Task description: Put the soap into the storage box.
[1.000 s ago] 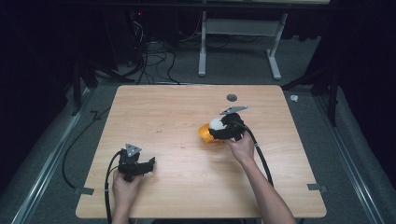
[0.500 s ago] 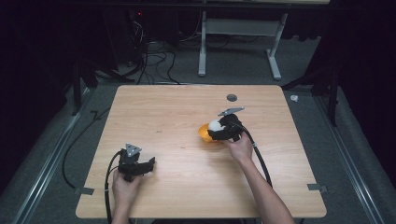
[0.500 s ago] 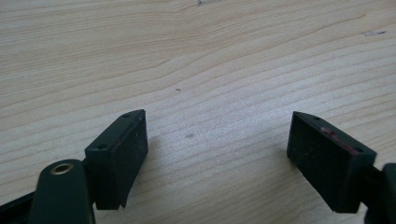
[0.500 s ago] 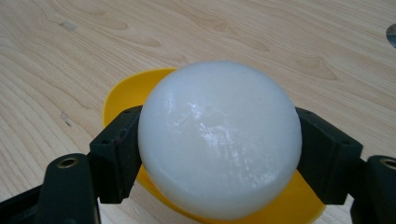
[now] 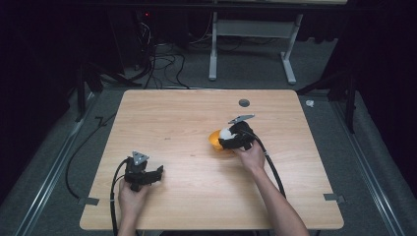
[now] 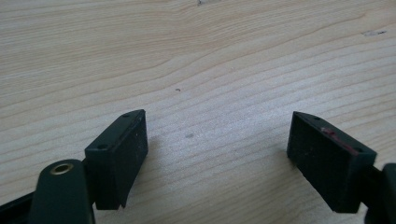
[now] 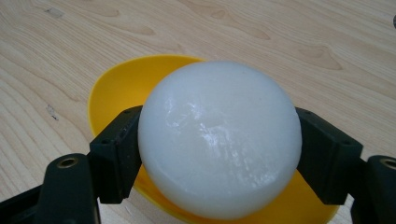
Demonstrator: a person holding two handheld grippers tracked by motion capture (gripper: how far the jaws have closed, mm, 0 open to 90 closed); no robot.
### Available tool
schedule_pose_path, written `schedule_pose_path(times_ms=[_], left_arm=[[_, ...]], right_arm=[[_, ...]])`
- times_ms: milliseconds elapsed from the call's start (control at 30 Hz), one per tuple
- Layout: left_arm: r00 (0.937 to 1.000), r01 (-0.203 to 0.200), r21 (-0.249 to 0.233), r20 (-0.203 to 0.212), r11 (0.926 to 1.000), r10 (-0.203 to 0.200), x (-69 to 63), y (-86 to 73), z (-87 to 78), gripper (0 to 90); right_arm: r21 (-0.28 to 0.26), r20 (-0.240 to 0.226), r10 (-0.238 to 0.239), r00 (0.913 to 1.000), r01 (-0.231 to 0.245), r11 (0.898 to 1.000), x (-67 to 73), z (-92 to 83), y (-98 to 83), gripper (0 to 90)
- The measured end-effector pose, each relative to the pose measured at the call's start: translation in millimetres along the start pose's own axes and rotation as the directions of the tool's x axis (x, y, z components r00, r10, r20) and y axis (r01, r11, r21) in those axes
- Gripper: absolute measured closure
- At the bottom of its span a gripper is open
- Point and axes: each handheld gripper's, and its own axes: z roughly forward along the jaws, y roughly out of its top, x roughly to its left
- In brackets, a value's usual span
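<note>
Matte black pads of my right gripper (image 7: 219, 154) pinch a glossy white ball (image 7: 219, 140) from both sides; its surface is smooth and waxy, with faint scuffs. Directly behind and below the ball sits a yellow plastic bowl (image 7: 116, 88), thin-walled and rounded, resting on the table (image 7: 280, 37), right of centre in the high view. I see pale wood with a fine wavy grain. My left gripper (image 6: 217, 154) rests near the front left edge, its blocky jaws spread wide over bare wood with nothing between them. Farther back, a small dark round disc (image 5: 244, 103) lies flat near the far edge.
</note>
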Motion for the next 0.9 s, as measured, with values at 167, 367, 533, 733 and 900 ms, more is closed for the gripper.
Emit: schedule_pose_path(times_ms=[167,367,533,733,900], left_arm=[[1.0000,0.000,0.000,0.000,1.0000,0.000,0.0,0.0,0.0,20.8],[1.0000,0.000,0.001,0.001,1.0000,0.000,0.0,0.0,-0.1,20.8],[1.0000,0.000,0.000,-0.001,1.0000,0.000,-0.1,0.0,0.1,20.8],[1.0000,0.000,0.002,0.001,1.0000,0.000,0.1,0.1,-0.1,20.8],[1.0000,0.000,0.000,0.000,1.0000,0.000,0.0,0.0,0.0,20.8]], right_arm=[[0.007,0.003,0.008,1.0000,-0.008,1.000,-0.5,1.8,-1.4,24.7],[0.024,0.003,0.021,0.9998,-0.021,0.999,-1.1,3.7,-3.5,24.6],[-0.003,-0.010,0.027,0.9996,-0.027,1.000,-1.5,-0.5,-2.6,24.4],[-0.040,-0.020,0.025,0.9995,-0.026,0.999,-1.9,-6.9,-1.2,24.5],[-0.074,-0.020,0.025,0.9995,-0.027,0.997,-4.2,-15.2,0.4,25.2]])
